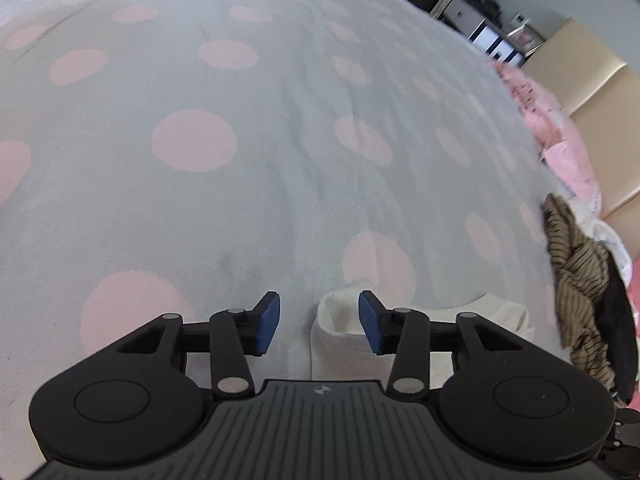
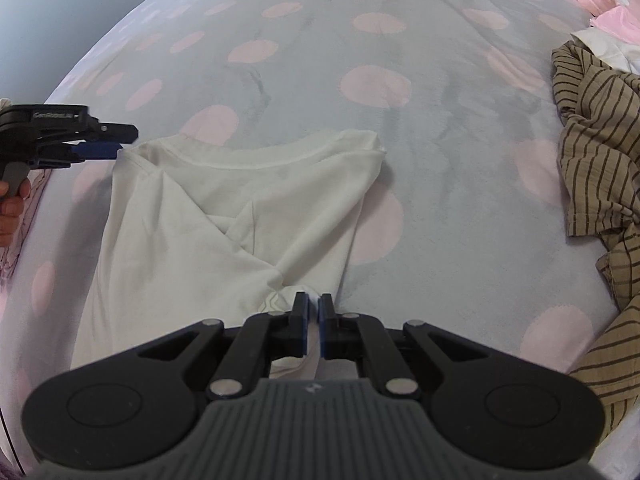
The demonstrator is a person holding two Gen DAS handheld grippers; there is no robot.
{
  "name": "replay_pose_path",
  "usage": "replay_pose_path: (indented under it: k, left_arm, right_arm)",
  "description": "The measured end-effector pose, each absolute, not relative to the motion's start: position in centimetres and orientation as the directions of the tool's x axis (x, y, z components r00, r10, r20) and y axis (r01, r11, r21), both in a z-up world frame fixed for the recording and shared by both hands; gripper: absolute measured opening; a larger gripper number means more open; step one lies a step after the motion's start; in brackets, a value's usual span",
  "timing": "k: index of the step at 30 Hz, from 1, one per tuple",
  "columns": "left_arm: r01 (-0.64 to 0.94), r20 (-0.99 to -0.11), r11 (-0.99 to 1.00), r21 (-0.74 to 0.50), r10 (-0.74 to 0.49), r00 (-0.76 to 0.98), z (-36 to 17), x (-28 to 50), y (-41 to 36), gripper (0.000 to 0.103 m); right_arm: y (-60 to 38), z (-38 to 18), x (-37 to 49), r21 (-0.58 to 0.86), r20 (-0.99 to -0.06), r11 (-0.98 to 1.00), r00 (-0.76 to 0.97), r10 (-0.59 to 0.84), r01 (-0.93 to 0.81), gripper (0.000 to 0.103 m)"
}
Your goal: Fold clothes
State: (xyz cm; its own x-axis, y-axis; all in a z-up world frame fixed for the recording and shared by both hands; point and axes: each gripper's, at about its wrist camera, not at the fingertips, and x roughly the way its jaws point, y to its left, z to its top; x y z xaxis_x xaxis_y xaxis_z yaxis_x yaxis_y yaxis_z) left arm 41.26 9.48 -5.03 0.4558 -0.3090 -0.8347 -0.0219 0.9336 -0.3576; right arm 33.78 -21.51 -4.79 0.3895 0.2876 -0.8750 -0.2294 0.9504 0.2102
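A white T-shirt lies spread and partly folded on a grey bedspread with pink dots. My right gripper is shut on a bunched near corner of the white T-shirt. My left gripper is open, its blue pads either side of a corner of the shirt, not closed on it. In the right wrist view the left gripper sits at the shirt's far left corner, held by a hand.
A crumpled tan striped garment lies on the right of the bed, also in the left wrist view. Pink and white clothes lie beyond it. Cardboard boxes and shelves stand past the bed.
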Motion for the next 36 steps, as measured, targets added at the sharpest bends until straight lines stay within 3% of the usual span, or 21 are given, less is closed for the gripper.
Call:
replay_pose_path:
  k: [1, 3, 9, 16, 22, 28, 32, 36]
  left_arm:
    - [-0.03, -0.85, 0.939, -0.342, -0.295, 0.437, -5.3, 41.5, 9.2, 0.036]
    - [-0.027, -0.866, 0.948, -0.317, -0.278, 0.417, -5.5, 41.8, 8.8, 0.001]
    - [-0.019, -0.861, 0.959, -0.283, -0.245, 0.445, -4.5, 42.5, 7.9, 0.0]
    - [-0.035, -0.84, 0.994, -0.104, -0.069, 0.539, -4.9, 42.8, 6.8, 0.0]
    - [0.071, -0.835, 0.993, -0.098, -0.121, 0.536, -3.0, 41.3, 6.2, 0.001]
    - [0.293, -0.854, 0.952, -0.086, -0.222, 0.471, -2.1, 37.8, 4.0, 0.002]
    - [0.428, -0.837, 0.893, -0.14, -0.338, 0.431, -2.0, 34.7, 3.0, 0.001]
    - [0.424, -0.846, 0.898, -0.117, -0.314, 0.431, -2.9, 33.4, 2.6, 0.005]
  right_arm:
    - [-21.5, -4.8, 33.8, 0.211, -0.874, 0.95, 0.39, 0.289, -0.23, 0.006]
    - [-21.5, -4.8, 33.9, 0.213, -0.873, 0.949, 0.39, 0.291, -0.231, 0.006]
    - [-21.6, -4.7, 34.3, 0.216, -0.864, 0.95, 0.409, 0.294, -0.226, 0.006]
    - [-21.6, -4.5, 34.3, 0.185, -0.86, 0.961, 0.44, 0.259, -0.206, 0.006]
    - [-23.1, -3.7, 34.2, 0.177, -0.851, 0.973, 0.473, 0.227, -0.147, 0.016]
    - [-24.0, -2.6, 33.4, 0.268, -0.828, 0.951, 0.468, 0.309, -0.154, 0.016]
    - [-23.5, -2.1, 32.3, 0.255, -0.828, 0.946, 0.46, 0.32, -0.197, 0.018]
    - [-23.1, -2.3, 31.7, 0.28, -0.827, 0.941, 0.449, 0.337, -0.19, 0.018]
